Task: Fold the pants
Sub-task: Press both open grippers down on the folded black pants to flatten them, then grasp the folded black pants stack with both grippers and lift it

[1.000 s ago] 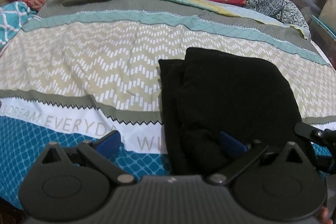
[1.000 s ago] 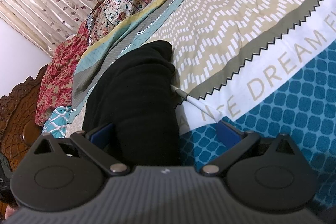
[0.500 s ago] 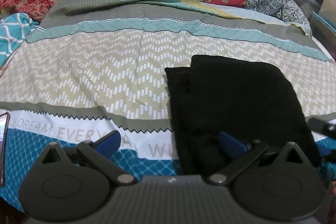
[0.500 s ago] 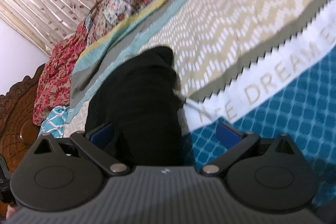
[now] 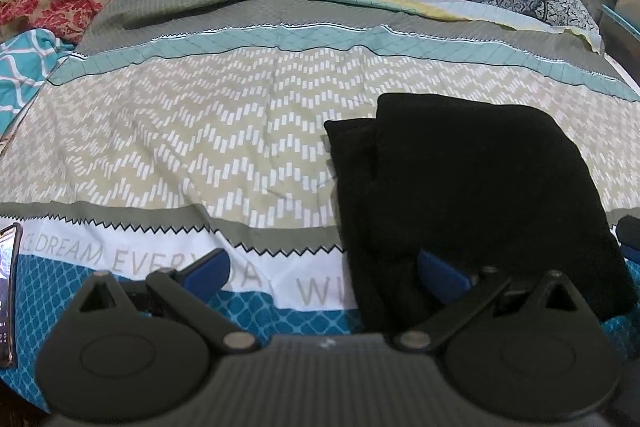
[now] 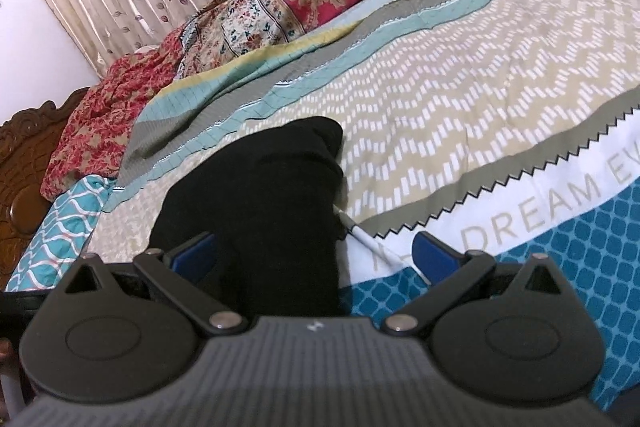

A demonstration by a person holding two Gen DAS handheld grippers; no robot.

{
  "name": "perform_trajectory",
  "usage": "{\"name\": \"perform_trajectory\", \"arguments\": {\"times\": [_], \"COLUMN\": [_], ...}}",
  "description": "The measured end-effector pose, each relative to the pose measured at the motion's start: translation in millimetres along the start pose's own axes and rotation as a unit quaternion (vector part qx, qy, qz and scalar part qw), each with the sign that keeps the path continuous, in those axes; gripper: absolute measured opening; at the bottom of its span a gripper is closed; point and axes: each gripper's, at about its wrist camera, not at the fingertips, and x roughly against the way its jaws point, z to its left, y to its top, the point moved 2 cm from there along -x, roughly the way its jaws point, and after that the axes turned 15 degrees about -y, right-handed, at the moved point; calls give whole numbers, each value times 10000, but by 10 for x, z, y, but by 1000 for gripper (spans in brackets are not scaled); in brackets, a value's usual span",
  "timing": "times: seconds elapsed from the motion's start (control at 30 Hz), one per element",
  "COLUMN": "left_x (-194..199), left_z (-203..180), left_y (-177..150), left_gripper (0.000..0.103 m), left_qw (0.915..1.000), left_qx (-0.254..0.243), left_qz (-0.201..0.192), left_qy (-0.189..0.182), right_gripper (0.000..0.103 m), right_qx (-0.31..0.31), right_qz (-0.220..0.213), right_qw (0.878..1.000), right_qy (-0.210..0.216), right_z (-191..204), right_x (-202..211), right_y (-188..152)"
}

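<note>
The black pants (image 5: 472, 195), folded into a compact bundle, are seen lying on the patterned bed (image 5: 192, 147), right of centre. Both the left gripper (image 5: 324, 269) and right gripper (image 6: 316, 253) have been drawn back over the past second, fingers released and empty; the folding is judged essentially finished.

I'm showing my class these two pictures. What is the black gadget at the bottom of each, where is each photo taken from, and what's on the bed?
Each picture comes from a camera on a hand-held gripper, looking along its two blue-tipped fingers. One shows the left gripper, the other the right gripper; both are open and hold nothing. On the patterned bedspread lie black pants, folded into a compact bundle. A white pen-like object pokes out beside them, and a phone lies at the bed's edge.
</note>
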Motion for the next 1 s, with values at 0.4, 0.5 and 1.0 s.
{"name": "perform_trajectory", "arguments": {"times": [0.4,0.5,1.0], "left_x": [-55,-27,-576], "left_z": [169,247,367], "left_y": [95,155,-4], "left_gripper": [103,103,101], "left_qw": [9985,9965,9506], "left_qx": [116,210,1648], "left_qz": [114,61,311], "left_qy": [-524,-803,-2613], "right_gripper": [103,103,101], "right_qx": [14,63,-27], "right_qz": [13,4,926], "right_qw": [10000,9999,9911], "right_qy": [52,143,953], "right_z": [-74,-81,-24], "right_x": [-33,-44,-544], "right_y": [85,136,258]}}
